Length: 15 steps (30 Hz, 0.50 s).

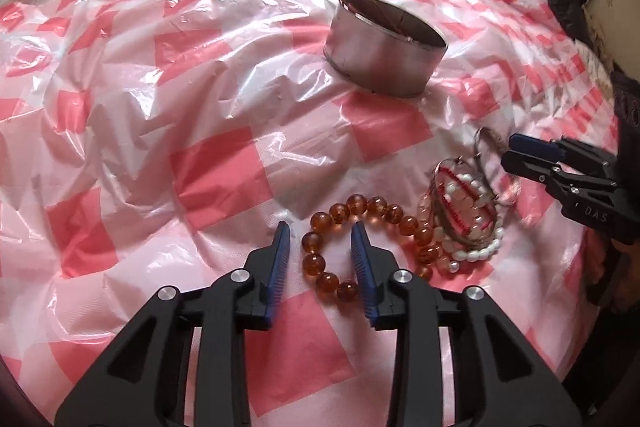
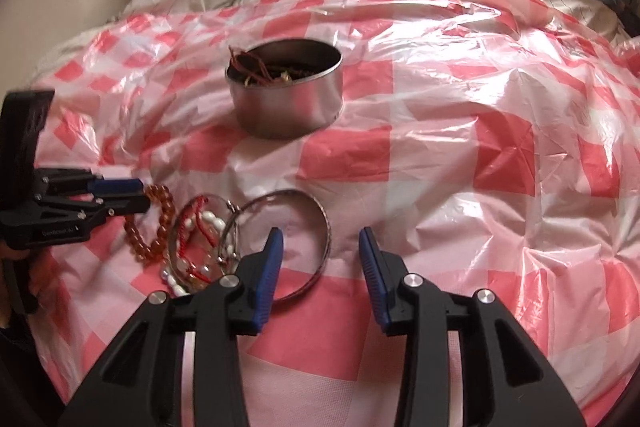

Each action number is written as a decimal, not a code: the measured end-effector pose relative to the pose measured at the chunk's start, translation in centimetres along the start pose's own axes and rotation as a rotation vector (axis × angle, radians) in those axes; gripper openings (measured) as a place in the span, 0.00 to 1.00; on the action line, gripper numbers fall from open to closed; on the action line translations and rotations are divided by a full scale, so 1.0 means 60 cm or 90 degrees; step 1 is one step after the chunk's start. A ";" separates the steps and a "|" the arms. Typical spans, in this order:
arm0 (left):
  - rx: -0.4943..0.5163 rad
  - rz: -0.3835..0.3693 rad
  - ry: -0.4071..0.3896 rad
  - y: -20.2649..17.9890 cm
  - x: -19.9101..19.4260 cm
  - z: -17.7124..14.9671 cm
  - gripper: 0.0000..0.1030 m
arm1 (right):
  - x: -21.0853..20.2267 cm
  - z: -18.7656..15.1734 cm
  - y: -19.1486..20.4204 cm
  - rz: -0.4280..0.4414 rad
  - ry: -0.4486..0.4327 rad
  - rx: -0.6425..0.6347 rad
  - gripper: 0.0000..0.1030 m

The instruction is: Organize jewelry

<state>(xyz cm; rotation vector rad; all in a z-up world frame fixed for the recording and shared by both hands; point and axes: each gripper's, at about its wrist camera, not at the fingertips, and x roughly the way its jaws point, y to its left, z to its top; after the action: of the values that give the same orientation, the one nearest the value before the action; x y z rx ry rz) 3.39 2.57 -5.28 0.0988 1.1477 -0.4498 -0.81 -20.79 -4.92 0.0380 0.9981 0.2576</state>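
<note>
Jewelry partly sorted: the metal tin (image 2: pixel 286 95) already holds reddish cords and small pieces. Left outside, on the checked plastic sheet (image 2: pixel 440 155) nearer me than the tin: amber bead bracelet (image 1: pixel 340 247), white bead bracelet (image 1: pixel 472 223), thin metal bangle (image 2: pixel 316 227). My left gripper (image 1: pixel 320 255) is spread around the amber beads; my right gripper (image 2: pixel 320 259) is spread over the bangle. Neither grips anything.

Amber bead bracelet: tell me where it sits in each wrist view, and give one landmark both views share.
Left wrist view: the amber bead bracelet lies bottom centre, its near side between the open fingers of the left hand-held gripper.
Right wrist view: it lies at the left edge, beside the jewelry pile.
Shared landmark: the round metal tin, farther back on the checkered sheet.
</note>
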 end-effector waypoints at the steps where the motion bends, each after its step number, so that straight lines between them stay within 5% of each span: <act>1: 0.003 0.005 0.002 -0.001 0.002 -0.001 0.30 | 0.000 -0.001 0.003 -0.010 0.001 -0.009 0.32; 4: 0.011 0.012 0.003 -0.003 0.003 -0.002 0.28 | 0.002 -0.003 0.009 -0.024 0.003 -0.029 0.12; 6: 0.025 0.025 0.000 -0.008 0.001 -0.002 0.10 | -0.004 -0.002 0.009 -0.030 -0.008 -0.033 0.06; 7: 0.030 0.029 -0.005 -0.010 -0.003 -0.003 0.10 | -0.007 -0.001 0.008 -0.031 -0.015 -0.031 0.03; 15: 0.015 0.008 -0.072 -0.006 -0.052 0.003 0.10 | -0.028 0.011 -0.008 -0.015 -0.048 -0.001 0.01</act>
<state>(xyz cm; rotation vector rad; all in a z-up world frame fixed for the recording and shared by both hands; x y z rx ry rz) 2.40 3.10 -2.35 0.0998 1.0309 -0.4530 -1.01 -21.56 -3.24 0.0339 0.9227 0.2342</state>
